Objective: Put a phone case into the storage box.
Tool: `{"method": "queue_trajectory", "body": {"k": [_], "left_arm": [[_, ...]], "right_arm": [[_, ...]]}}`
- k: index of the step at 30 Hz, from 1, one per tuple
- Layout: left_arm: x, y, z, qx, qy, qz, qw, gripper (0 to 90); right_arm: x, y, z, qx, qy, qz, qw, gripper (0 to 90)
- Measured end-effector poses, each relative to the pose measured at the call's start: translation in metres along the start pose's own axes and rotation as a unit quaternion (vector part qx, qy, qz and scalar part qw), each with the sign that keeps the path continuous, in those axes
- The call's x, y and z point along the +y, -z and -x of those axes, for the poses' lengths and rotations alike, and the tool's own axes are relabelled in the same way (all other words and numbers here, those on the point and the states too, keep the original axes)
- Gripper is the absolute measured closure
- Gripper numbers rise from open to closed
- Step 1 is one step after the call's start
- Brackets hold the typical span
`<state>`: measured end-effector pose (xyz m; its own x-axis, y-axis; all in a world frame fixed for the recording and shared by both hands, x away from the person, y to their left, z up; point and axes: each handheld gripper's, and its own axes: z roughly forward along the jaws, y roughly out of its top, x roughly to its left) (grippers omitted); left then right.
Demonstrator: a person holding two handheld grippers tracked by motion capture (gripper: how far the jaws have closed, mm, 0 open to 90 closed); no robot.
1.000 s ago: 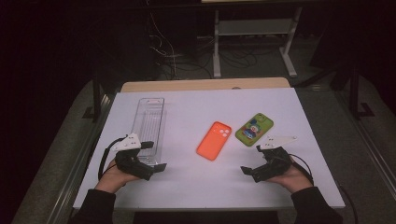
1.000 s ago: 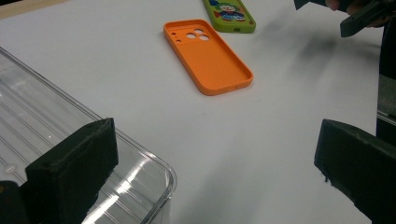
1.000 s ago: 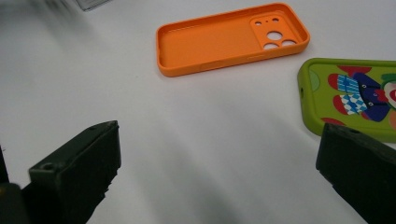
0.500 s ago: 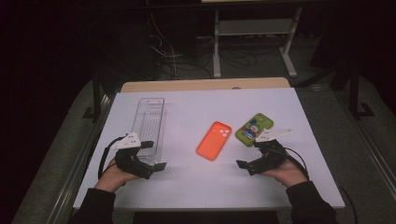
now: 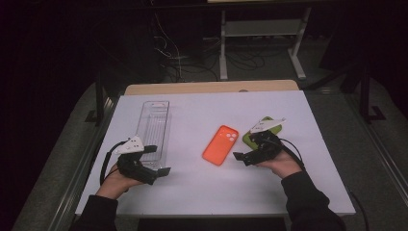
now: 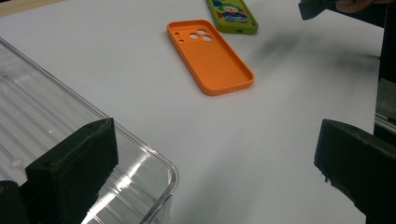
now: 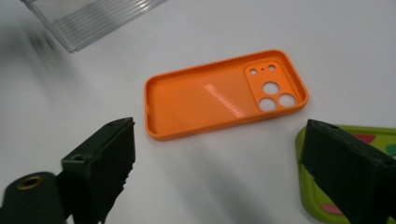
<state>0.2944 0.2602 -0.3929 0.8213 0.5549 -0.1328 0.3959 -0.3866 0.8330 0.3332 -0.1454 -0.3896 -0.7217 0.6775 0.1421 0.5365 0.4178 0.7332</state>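
Trouble for us would be a sideways shove: the right gripper [image 5: 251, 153] hangs low beside the orange phone case [image 7: 224, 93], jaws wide and empty, one over the green case [image 7: 336, 205], probably not touching it. A careless descent could push either flat case instead of gripping it. Our left gripper [image 5: 153, 162], equally wide and empty, has one jaw above the clear tray's [image 6: 56, 116] near corner.

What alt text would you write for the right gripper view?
An orange phone case lies open side up on a white table, framed between the gripper's two wide-open black jaws. A green phone case sits at the right edge, and a clear plastic tray at the top left.
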Motion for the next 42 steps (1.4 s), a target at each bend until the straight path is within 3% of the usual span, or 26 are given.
{"method": "queue_trajectory", "body": {"k": [2,6,7,13,17,20,28,36,42], "left_arm": [[0.000,0.000,-0.001,-0.001,-0.008,0.004,1.0000,0.0],[0.000,-0.001,0.000,-0.001,-0.006,0.001,1.0000,0.0],[0.001,-0.002,0.002,-0.002,0.003,0.007,1.0000,0.0],[0.002,-0.004,0.001,-0.003,0.000,0.007,1.0000,0.0],[0.002,-0.003,0.001,-0.003,0.000,0.007,1.0000,0.0],[0.002,-0.002,0.000,-0.005,0.002,0.008,0.9999,0.0],[0.002,-0.002,0.000,-0.008,0.005,0.014,0.9999,0.0],[0.003,-0.001,0.000,-0.010,0.004,0.014,0.9998,0.0],[0.002,-0.001,0.000,-0.012,0.008,0.017,0.9998,0.0]], "right_arm": [[0.005,-0.001,0.001,0.004,-0.002,-0.004,1.0000,12.5],[0.011,-0.004,0.002,0.012,-0.006,-0.012,0.9998,16.6],[0.014,-0.006,0.002,0.013,-0.006,-0.016,0.9998,18.9],[0.025,-0.018,0.000,0.013,-0.003,-0.034,0.9993,30.5],[0.035,-0.028,-0.004,0.015,0.002,-0.045,0.9989,46.1],[0.039,-0.032,-0.005,0.021,0.002,-0.043,0.9988,51.2],[0.056,-0.055,-0.015,0.043,0.018,-0.073,0.9963,73.6],[0.070,-0.080,-0.027,0.060,0.038,-0.104,0.9921,86.4],[0.075,-0.101,-0.033,0.059,0.053,-0.123,0.9893,87.8]]}}
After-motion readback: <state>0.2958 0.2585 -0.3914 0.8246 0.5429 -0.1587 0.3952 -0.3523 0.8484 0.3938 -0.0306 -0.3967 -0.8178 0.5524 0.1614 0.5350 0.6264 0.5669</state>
